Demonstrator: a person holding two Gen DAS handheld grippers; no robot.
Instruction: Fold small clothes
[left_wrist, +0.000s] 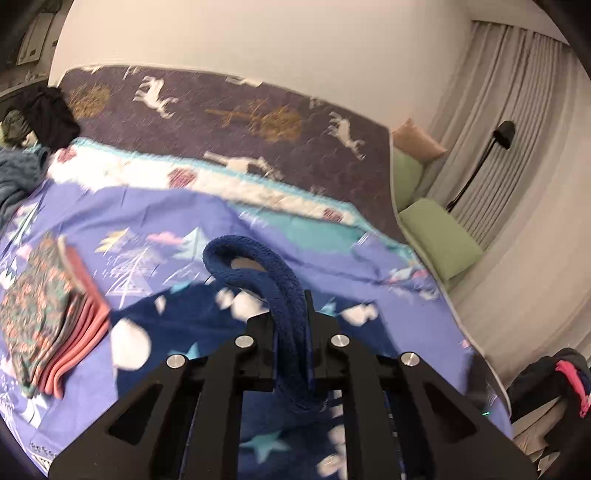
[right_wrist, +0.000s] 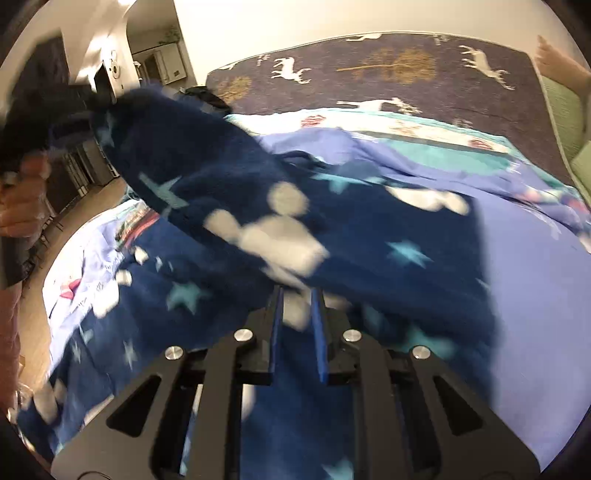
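Observation:
A dark blue fleece garment (right_wrist: 369, 243) with white clouds and light blue stars lies spread on the bed. My left gripper (left_wrist: 291, 332) is shut on a fuzzy blue edge of the garment (left_wrist: 258, 269), which loops up out of the jaws. My right gripper (right_wrist: 297, 314) is shut on another part of the same garment, with fabric bunched between the jaws. In the right wrist view one part of the garment is lifted up toward the upper left (right_wrist: 177, 147), where the left gripper's holder (right_wrist: 55, 107) shows blurred.
A stack of folded clothes (left_wrist: 51, 314), floral on top with pink layers, lies left on the purple patterned sheet (left_wrist: 351, 258). A dark reindeer blanket (left_wrist: 221, 110) covers the far bed. Green cushions (left_wrist: 436, 236), curtains and a black lamp (left_wrist: 498, 140) are right. Dark clothes pile (left_wrist: 550, 384) lower right.

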